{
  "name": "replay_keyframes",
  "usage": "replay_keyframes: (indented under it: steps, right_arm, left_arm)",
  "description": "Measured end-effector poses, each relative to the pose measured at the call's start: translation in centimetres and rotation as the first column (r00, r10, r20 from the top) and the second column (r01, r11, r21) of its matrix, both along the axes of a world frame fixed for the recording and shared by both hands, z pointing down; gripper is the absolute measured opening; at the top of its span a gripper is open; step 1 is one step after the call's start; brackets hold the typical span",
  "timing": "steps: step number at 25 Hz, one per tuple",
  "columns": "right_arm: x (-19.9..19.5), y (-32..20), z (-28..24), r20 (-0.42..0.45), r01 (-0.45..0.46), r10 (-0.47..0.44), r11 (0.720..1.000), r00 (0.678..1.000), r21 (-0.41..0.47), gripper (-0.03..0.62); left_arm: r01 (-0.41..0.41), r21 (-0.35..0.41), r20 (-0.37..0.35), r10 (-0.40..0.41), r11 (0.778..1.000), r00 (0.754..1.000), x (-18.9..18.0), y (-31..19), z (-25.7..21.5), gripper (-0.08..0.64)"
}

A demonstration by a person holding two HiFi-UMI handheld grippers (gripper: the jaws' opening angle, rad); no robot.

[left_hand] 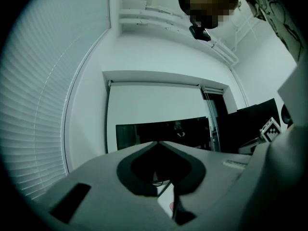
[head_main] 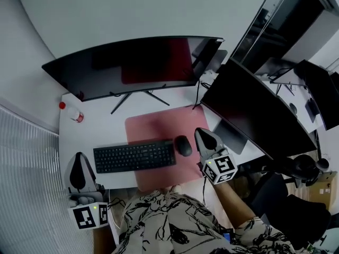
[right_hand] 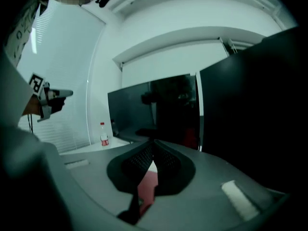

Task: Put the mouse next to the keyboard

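Note:
A black mouse (head_main: 183, 145) lies on a red desk mat (head_main: 159, 127), just off the right end of the black keyboard (head_main: 134, 156). My right gripper (head_main: 201, 132) hovers to the right of the mouse, apart from it. In the right gripper view its jaws (right_hand: 154, 141) meet at the tips, shut on nothing, with a strip of the red mat (right_hand: 146, 186) showing below. My left gripper (head_main: 79, 155) hangs off the desk's front left corner, left of the keyboard. Its jaws (left_hand: 158, 142) are also shut and empty.
A wide curved monitor (head_main: 132, 62) stands at the back of the white desk (head_main: 90, 131). A second dark monitor (head_main: 254, 115) stands at the right. A small bottle with a red cap (head_main: 71, 112) stands at the back left. An office chair (head_main: 296, 168) sits at the right.

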State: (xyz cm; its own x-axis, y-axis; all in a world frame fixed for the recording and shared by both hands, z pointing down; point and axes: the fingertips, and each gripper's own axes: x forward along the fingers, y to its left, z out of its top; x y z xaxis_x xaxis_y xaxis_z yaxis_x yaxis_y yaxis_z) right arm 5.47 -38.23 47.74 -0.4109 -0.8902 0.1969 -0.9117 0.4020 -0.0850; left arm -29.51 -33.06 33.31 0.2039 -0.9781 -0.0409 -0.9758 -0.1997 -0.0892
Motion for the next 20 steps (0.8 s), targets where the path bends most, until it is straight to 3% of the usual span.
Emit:
replay_keyframes:
  steps: [7,12,20]
  right_arm:
    - [1.1,0.5,-8.5,0.043,-0.028,0.022,0.989,0.999,0.145,0.006]
    - [2.3,2.2,-14.2,0.091,-0.065,0.04,0.953,0.995,0.297,0.005]
    - [6.0,3.0,-18.1,0.081,-0.139,0.117,0.916,0.99,0.375,0.005]
  left_arm:
    - [0.007,0.004,0.004,-0.007,1.0,1.0,-0.3,0.4,-0.4,-0.002]
    - [0.017,0.024,0.003,-0.017,1.0,1.0,-0.7,0.5,-1.1,-0.002]
    - [0.012,0.049,0.029,-0.013,0.999,0.999,-1.1,0.3,-1.7,-0.002]
